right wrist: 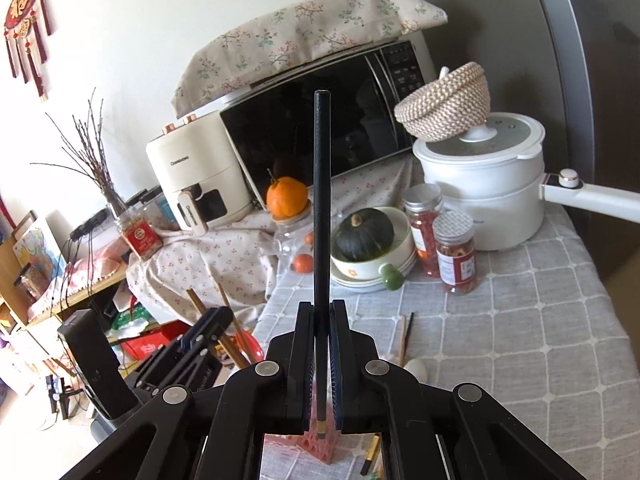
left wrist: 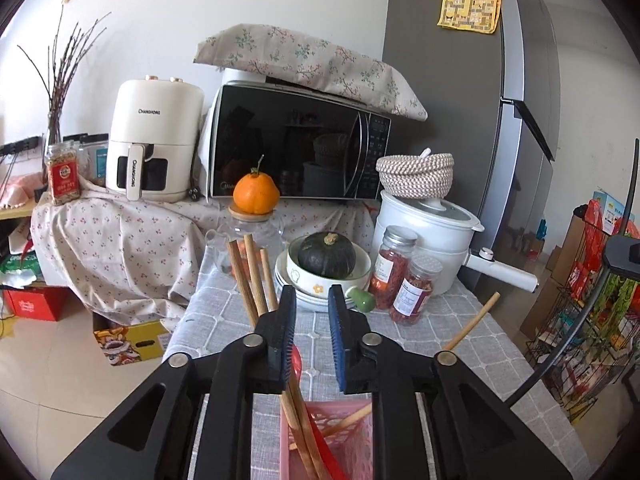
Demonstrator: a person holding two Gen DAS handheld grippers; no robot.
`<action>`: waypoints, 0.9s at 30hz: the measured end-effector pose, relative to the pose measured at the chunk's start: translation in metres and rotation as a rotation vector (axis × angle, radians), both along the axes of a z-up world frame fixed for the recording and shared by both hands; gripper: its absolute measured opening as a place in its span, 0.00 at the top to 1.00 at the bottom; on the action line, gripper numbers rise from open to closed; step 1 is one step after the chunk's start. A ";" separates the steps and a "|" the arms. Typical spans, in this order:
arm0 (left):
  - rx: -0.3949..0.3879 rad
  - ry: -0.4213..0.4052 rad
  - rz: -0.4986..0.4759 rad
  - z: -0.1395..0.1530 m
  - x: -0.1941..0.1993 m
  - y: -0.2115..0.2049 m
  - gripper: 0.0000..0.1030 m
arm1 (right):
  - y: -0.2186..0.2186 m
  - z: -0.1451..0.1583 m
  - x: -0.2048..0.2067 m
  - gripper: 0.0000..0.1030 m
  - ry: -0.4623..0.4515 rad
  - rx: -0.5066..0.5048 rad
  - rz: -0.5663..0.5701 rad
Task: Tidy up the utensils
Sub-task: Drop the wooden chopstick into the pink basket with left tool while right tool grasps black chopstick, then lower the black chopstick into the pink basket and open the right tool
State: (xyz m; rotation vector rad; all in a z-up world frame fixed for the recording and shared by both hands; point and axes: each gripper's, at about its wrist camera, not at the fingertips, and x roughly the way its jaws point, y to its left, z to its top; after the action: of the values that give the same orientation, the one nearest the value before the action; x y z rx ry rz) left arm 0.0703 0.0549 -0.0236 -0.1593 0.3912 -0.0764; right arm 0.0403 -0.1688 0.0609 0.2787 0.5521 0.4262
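Note:
My left gripper (left wrist: 312, 300) is open and empty, right above a pink slotted basket (left wrist: 360, 452) that holds wooden chopsticks (left wrist: 252, 276) and a red utensil (left wrist: 320, 440). The chopsticks stand up past the left finger. My right gripper (right wrist: 321, 312) is shut on a black chopstick (right wrist: 322, 200) and holds it upright above a corner of the pink basket (right wrist: 316, 444). The left gripper also shows in the right wrist view (right wrist: 208, 328) at the lower left. One wooden chopstick (left wrist: 472, 322) lies on the grey cloth to the right.
A bowl with a dark green squash (left wrist: 326, 254), two spice jars (left wrist: 400, 276), a white pot (left wrist: 424, 236) with a woven basket (left wrist: 416, 172), a microwave (left wrist: 296, 144) and an air fryer (left wrist: 154, 140) stand behind. Loose chopsticks (right wrist: 404, 338) lie on the grey tablecloth (right wrist: 520, 320). A wire rack (left wrist: 580, 312) stands right.

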 end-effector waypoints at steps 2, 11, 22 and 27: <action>-0.013 0.028 -0.007 0.003 -0.004 0.004 0.59 | 0.006 0.001 0.000 0.95 -0.008 0.003 0.014; 0.085 0.259 0.022 0.012 -0.021 0.018 0.42 | 0.038 -0.007 0.008 0.95 -0.026 -0.015 0.057; 0.020 0.427 0.038 -0.009 -0.018 0.052 0.40 | 0.072 -0.041 0.032 0.95 0.058 -0.033 0.113; 0.023 0.442 0.035 -0.010 -0.018 0.054 0.40 | 0.085 -0.064 0.043 0.94 0.126 -0.050 0.137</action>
State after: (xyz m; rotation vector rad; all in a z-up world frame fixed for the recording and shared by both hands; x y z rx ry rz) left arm 0.0523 0.1093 -0.0335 -0.1605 0.8292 -0.0007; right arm 0.0836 -0.0837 -0.0035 0.2211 0.7073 0.5286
